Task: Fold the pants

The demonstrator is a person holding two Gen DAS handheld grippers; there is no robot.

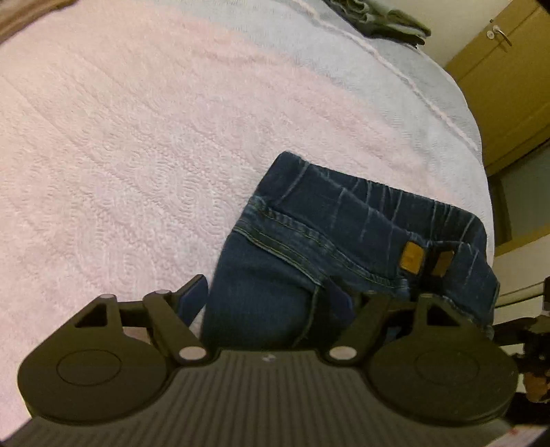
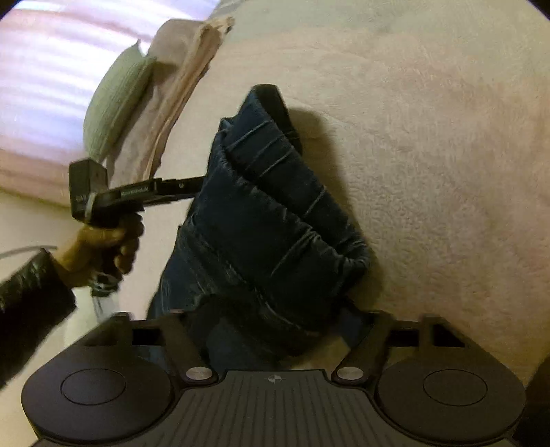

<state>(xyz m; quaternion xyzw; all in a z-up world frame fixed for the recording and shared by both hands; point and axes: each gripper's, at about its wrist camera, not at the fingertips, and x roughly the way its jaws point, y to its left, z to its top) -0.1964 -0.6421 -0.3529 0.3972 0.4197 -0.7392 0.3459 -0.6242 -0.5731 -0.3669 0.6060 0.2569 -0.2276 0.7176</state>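
The place is a bedroom in a home. A wide bed fills most of both views, spread with a pale pink textured cover. At its head a light green pillow leans against pinkish folded bedding. Past the bed's far edge stands a yellow-brown wooden cupboard with a metal handle. Dark folded clothes lie on the bed's far corner.

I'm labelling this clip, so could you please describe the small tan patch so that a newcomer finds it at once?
On the pale bedspread lie dark blue jeans. Along their waistband sits the tan patch, the only light brown rectangle on the denim.
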